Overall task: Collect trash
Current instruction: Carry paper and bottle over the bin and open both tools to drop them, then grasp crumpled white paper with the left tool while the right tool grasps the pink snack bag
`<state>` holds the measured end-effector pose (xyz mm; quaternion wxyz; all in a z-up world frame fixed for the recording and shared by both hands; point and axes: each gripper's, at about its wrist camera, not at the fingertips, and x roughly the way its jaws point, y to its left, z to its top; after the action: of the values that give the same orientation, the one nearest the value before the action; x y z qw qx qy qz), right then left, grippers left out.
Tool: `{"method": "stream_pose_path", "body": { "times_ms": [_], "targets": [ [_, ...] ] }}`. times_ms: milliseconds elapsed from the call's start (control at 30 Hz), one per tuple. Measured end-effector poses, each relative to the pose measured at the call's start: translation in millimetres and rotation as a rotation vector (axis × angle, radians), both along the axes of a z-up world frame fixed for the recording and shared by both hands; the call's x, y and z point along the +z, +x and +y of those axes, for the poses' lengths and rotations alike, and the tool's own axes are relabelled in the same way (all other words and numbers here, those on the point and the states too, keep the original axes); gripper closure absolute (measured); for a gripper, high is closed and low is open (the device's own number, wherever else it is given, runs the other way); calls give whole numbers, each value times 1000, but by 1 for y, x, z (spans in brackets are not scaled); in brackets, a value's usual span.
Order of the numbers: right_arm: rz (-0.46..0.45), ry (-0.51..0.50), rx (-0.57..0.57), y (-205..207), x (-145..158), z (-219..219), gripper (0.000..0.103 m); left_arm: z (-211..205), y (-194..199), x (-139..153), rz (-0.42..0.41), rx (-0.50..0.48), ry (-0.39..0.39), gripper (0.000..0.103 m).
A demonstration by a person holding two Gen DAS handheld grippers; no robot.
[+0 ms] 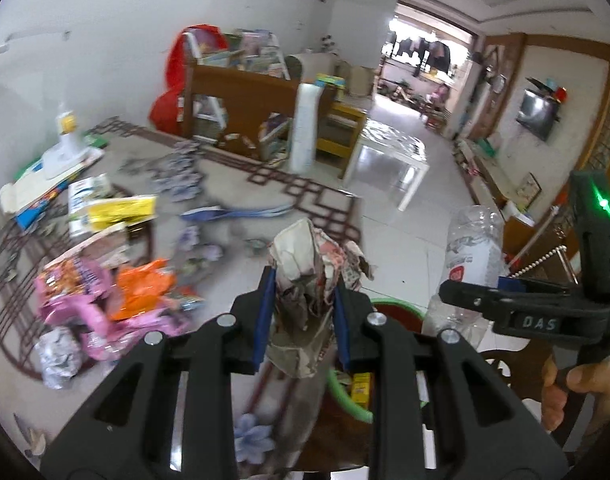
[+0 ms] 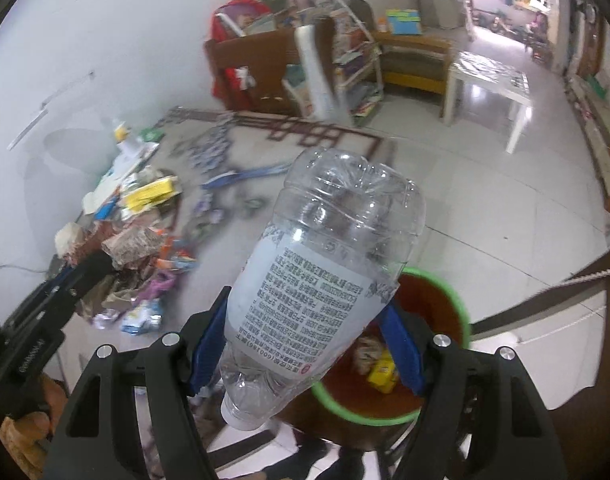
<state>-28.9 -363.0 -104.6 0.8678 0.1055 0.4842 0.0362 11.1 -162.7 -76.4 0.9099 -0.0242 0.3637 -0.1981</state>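
My left gripper (image 1: 303, 312) is shut on a crumpled paper wad (image 1: 313, 268) and holds it above the table edge. My right gripper (image 2: 305, 344) is shut on a clear plastic bottle (image 2: 325, 272), cap end down, above a green-rimmed brown bin (image 2: 445, 300). The bin holds a yellow carton (image 2: 383, 372) and other scraps. In the left wrist view the right gripper (image 1: 501, 304) with the bottle (image 1: 473, 252) is to my right, and the bin (image 1: 401, 308) shows below. In the right wrist view the left gripper (image 2: 101, 260) with its wad (image 2: 133, 246) is at the left.
A pile of wrappers, cartons and foil (image 1: 101, 264) lies on the patterned tablecloth (image 1: 233, 168) to the left. A white low table (image 1: 389, 152), a bookshelf (image 1: 241, 92) and a tiled floor (image 2: 485, 208) lie beyond.
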Motion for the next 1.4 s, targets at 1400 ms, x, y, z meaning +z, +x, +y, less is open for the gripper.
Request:
{"method": "stream_pose_path", "body": {
  "times_ms": [1400],
  "targets": [
    [51,-83,-79,-14,-25,-85,25,-102,5,-20,70,-43,22,36]
  ]
}}
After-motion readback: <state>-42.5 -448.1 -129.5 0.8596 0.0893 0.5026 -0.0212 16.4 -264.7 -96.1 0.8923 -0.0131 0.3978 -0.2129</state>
